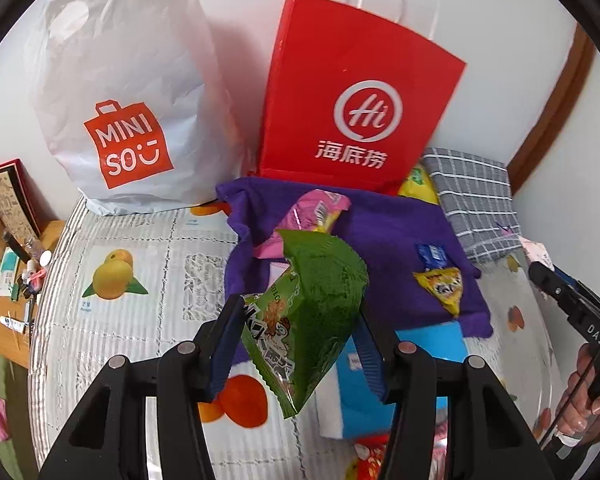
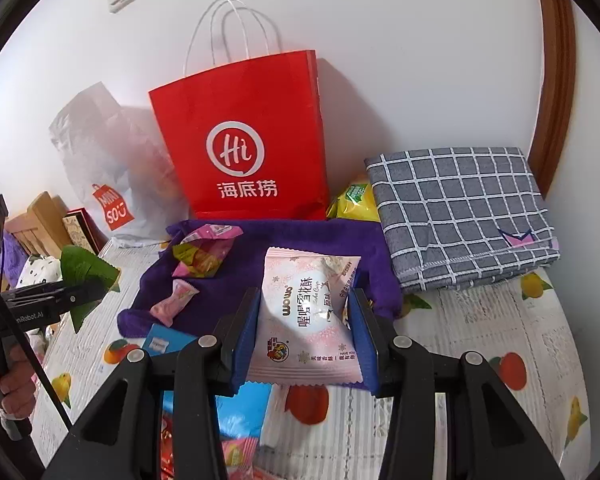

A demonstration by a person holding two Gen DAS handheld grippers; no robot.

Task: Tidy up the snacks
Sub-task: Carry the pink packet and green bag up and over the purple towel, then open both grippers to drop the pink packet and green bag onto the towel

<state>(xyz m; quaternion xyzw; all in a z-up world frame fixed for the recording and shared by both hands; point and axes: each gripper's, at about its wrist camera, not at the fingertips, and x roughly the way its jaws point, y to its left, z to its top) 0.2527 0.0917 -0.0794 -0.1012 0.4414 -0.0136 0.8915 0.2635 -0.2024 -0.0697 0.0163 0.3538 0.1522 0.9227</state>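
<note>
We hold two snacks aloft at once. Our left gripper (image 1: 296,344) pinches a crinkled green foil snack packet (image 1: 312,320); our right gripper (image 2: 304,336) pinches a flat pale-pink pastry packet (image 2: 306,320). Both hang over the purple fleece cloth (image 1: 380,248) on the fruit-print counter (image 1: 140,288). The red paper carrier bag (image 1: 352,100) stands at twelve o'clock. We judge the sorting only partly done: a pink candy pouch (image 1: 308,216) and a yellow triangular packet (image 1: 440,288) wait on the cloth.
</note>
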